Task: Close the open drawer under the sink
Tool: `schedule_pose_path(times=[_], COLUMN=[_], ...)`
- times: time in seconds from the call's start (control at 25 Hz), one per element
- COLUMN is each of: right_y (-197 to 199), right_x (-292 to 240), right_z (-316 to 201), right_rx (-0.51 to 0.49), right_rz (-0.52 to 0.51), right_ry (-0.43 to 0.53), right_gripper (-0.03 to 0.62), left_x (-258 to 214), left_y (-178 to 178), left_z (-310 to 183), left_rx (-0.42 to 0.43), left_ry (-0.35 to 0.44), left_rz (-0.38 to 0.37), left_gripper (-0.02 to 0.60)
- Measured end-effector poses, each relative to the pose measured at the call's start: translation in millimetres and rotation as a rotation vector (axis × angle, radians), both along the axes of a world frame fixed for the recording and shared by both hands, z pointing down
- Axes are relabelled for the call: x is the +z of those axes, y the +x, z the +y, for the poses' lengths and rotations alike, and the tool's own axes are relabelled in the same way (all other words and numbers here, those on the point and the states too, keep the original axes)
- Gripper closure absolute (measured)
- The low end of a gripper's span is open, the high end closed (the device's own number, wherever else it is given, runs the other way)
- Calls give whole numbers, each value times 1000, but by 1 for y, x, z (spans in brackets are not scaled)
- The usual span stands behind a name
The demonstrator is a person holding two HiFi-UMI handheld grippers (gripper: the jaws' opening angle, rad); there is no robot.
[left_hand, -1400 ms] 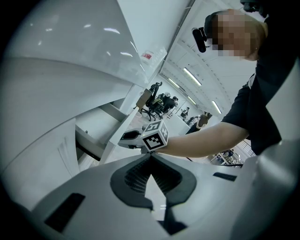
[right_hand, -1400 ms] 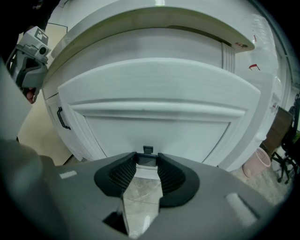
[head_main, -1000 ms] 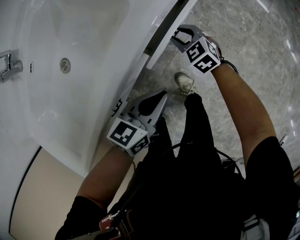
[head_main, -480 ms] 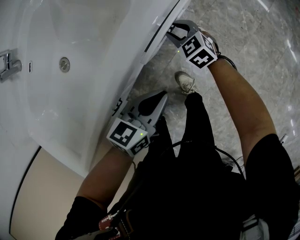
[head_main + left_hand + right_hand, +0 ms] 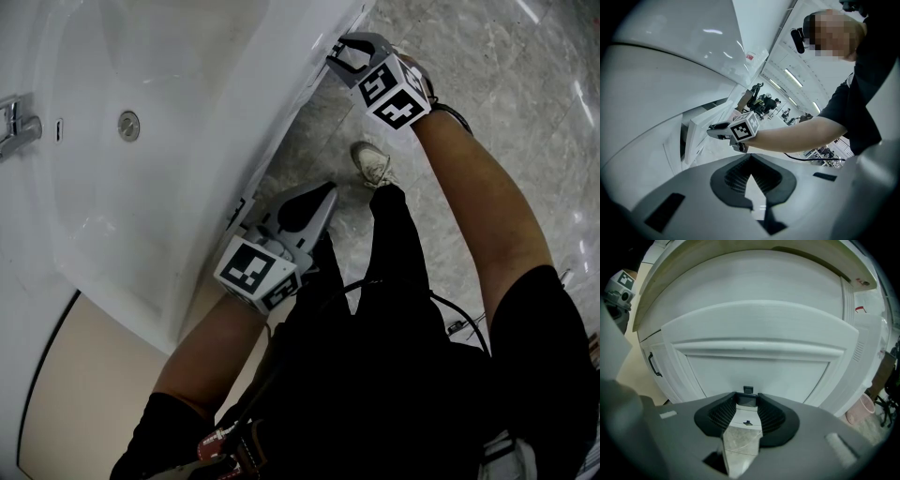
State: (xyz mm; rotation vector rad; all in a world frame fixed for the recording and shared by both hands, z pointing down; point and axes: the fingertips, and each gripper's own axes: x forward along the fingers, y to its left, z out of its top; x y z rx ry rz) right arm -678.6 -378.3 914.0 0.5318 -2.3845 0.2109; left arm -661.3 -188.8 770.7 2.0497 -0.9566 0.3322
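Observation:
Under the white sink [image 5: 169, 187], the white drawer front [image 5: 759, 366] fills the right gripper view, with a small dark knob [image 5: 748, 390] in its middle. My right gripper [image 5: 748, 405] is open, its tips against the drawer front around that knob. In the head view the right gripper [image 5: 341, 52] sits at the sink's rim and the drawer is hidden beneath it. The left gripper view shows the drawer front [image 5: 696, 136] standing a little proud of the cabinet, with a dark gap beside it. My left gripper [image 5: 326, 192] hangs shut and empty by the sink's front edge.
A faucet [image 5: 14, 122] and a drain [image 5: 128, 122] are in the basin. Marble floor [image 5: 487, 84] and the person's shoe [image 5: 372, 164] lie below. A cabinet door with a black handle [image 5: 653, 364] is left of the drawer and a pink bin [image 5: 862, 409] right of it.
The right gripper has moved toward the sink, and the drawer front has slid back under the rim out of the head view. The left gripper has stayed still.

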Motion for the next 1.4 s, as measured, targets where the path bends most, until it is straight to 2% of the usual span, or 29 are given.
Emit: schedule_pose_path(times=[0.8, 1.4], right_y=[-24, -29], right_x=[0, -1], right_z=[-14, -18], right_rx=[-18, -11], right_rz=[7, 44], right_ry=[10, -28], right_gripper=[456, 454], left_x=[7, -9], left_y=[-9, -18], left_z=[2, 1], left_rx=[-17, -51], left_ry=[1, 16], left_rz=[7, 2], left_gripper=[583, 583])
